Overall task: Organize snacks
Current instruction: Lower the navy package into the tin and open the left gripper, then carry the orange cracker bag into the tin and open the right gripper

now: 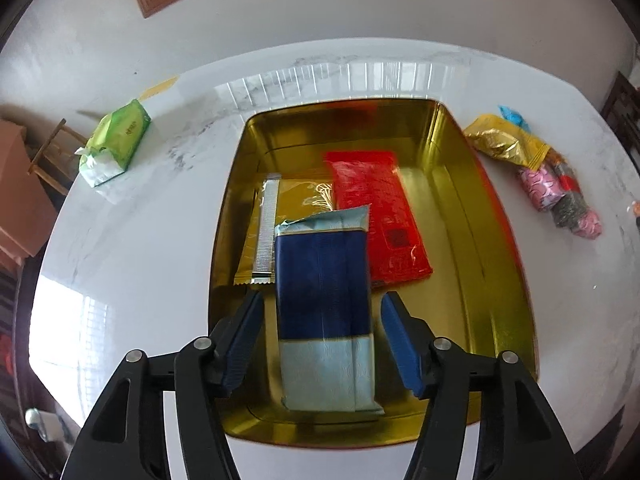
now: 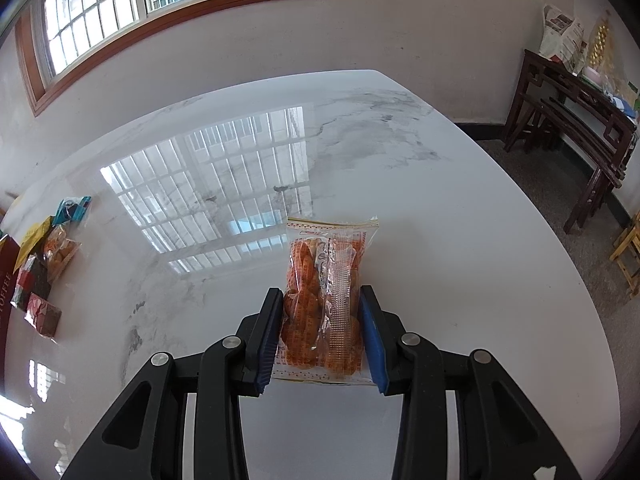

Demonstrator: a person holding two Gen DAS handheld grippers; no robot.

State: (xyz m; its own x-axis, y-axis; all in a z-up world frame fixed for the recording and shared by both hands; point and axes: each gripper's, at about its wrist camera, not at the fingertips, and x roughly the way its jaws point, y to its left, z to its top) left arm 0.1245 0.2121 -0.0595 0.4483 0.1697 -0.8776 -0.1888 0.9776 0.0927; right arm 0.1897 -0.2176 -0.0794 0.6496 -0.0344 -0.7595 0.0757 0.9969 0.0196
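In the left wrist view a gold tin (image 1: 460, 184) sits on the white marble table. Inside lie a red packet (image 1: 380, 216), a gold packet (image 1: 296, 204) and a dark blue and pale blue packet (image 1: 324, 304). My left gripper (image 1: 322, 308) is open above the tin, its fingers on either side of the blue packet without touching it. In the right wrist view my right gripper (image 2: 320, 300) is shut on a clear bag of orange snacks (image 2: 324, 280), held just above the table.
A green tissue pack (image 1: 118, 140) lies at the table's far left. A pile of loose snacks (image 1: 536, 168) lies right of the tin and also shows in the right wrist view (image 2: 44, 264). A dark wooden side table (image 2: 576, 120) stands beyond the table's right edge.
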